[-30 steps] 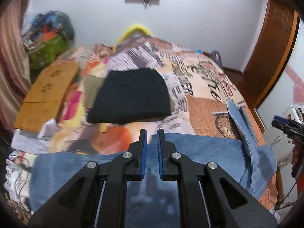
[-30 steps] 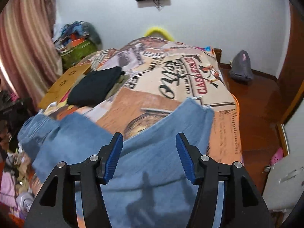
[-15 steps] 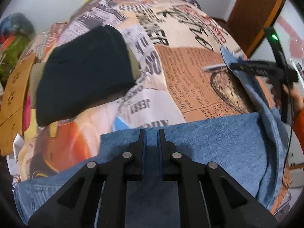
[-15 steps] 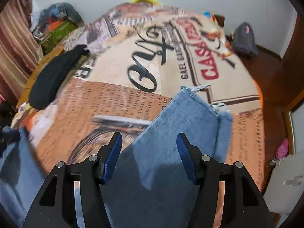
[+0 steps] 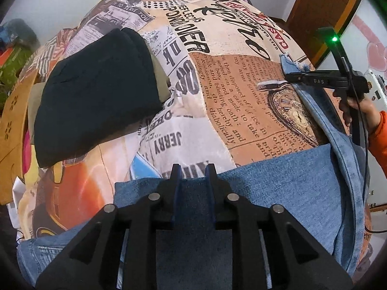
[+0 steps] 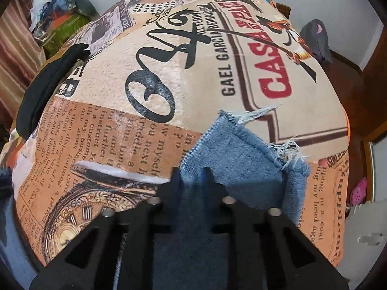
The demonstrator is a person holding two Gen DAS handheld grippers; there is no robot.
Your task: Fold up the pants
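Right gripper is pinching the near edge of one leg of the faded blue denim pants, just short of the frayed hem, which points away from it toward the head of the bed with the newspaper-print cover. Left gripper has its fingers drawn close and appears to nip the far edge of the broad denim panel; whether cloth is truly caught there is hard to tell. The pants' long axis runs from that panel out along the leg, so the right hand is nearer the hem and would likely carry the fold. A folded black garment lies well apart. Compared with a second ago, the right gripper's fingers, then spread wide above the leg, have closed on it, and both cameras sit lower.
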